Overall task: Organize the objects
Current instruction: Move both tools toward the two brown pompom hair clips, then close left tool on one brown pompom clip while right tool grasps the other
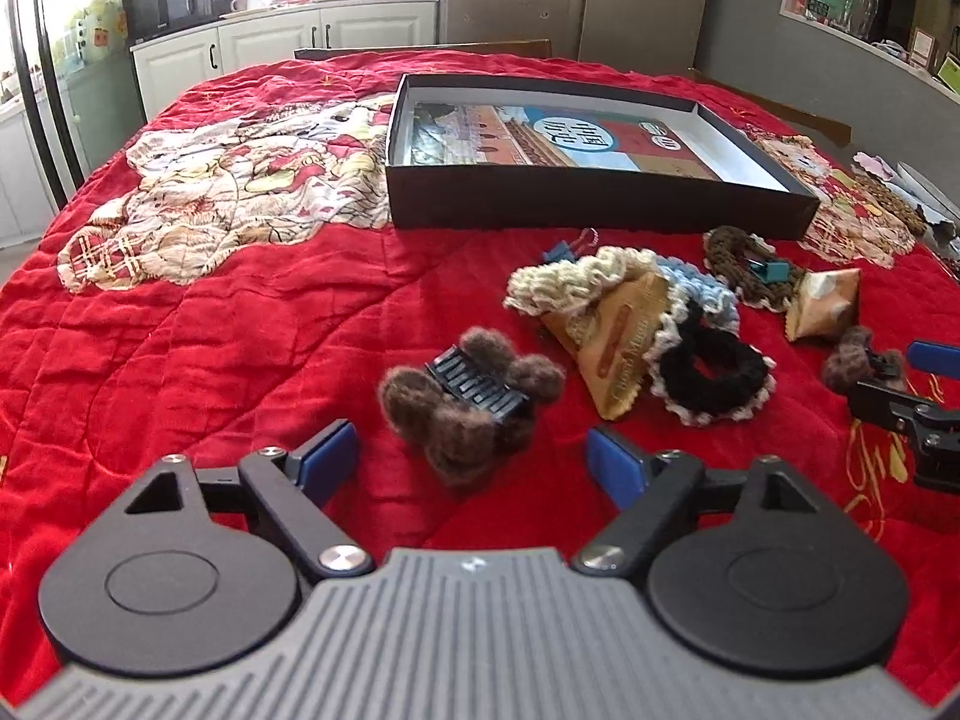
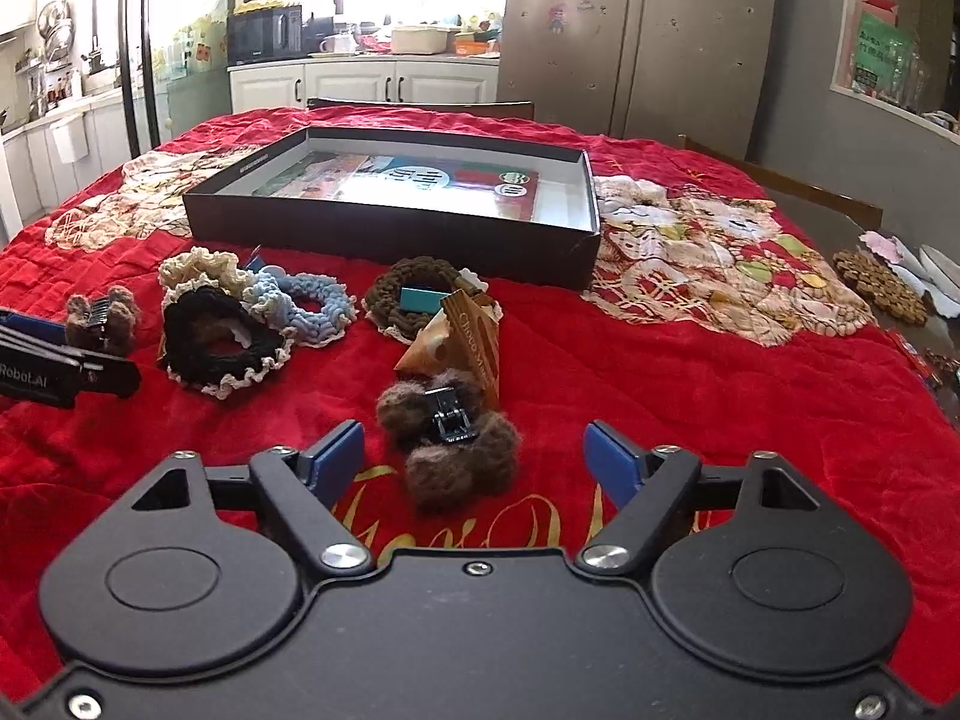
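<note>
Both pairs of fingers stand wide with nothing between the pads. The left gripper [image 1: 474, 456] frames a fuzzy brown clip [image 1: 471, 402] lying just ahead of it; the right gripper [image 2: 474, 450] frames a second brown clip [image 2: 447, 438] the same way. Neither clip is touched yet.

The step in hand looks like a double pickup. To do it well, each gripper should come down until the pads sit either side of the hard black clip body, not only the soft pompoms, which would squash and slip. The right clip touches a wrapper [image 2: 462, 336] behind it, so the far ends of the fingers should stop short of that.

Beyond lie the scrunchies, black [image 2: 219, 342], blue [image 2: 312, 300] and olive [image 2: 414, 294], all on the red quilt [image 1: 210, 330] over the counter. The open box [image 1: 600, 204], behind them, seems the likely place for everything.
</note>
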Available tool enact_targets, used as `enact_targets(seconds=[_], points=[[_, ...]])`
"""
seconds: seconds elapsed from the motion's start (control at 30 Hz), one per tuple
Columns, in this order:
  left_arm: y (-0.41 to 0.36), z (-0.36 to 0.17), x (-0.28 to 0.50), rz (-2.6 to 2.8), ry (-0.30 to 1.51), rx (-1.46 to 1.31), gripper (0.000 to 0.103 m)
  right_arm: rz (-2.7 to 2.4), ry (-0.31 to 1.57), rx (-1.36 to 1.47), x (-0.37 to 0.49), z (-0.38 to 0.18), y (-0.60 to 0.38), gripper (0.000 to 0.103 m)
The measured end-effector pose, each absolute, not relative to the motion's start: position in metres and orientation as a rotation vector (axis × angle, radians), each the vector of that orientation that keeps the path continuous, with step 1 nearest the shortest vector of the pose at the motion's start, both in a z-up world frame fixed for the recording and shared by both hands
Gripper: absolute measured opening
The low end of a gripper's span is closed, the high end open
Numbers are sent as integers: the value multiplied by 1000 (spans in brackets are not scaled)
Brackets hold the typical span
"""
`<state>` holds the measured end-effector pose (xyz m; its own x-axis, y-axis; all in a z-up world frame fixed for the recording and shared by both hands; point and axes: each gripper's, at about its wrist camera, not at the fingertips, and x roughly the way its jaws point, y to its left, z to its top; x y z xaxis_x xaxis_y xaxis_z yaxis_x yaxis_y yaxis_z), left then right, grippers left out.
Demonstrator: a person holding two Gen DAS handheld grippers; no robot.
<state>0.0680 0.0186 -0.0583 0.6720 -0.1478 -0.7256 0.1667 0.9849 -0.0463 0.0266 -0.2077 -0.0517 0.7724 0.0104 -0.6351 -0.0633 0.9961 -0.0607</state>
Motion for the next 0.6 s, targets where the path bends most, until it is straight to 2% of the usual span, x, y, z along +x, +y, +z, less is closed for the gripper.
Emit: enact_targets(seconds=[0.13,0.4,0.47,0.6], points=[[21,-58,73,-173,807,28,81,58,698,-88,32,-55,-207,66],[24,-57,76,-171,791,40,53,87,734,-52,35,-61,-210,48],[24,-57,76,-173,790,36,51,97,736,-43,35,-61,-211,43],[24,-57,77,-161,779,33,47,105,737,-52,34,-60,-209,41]])
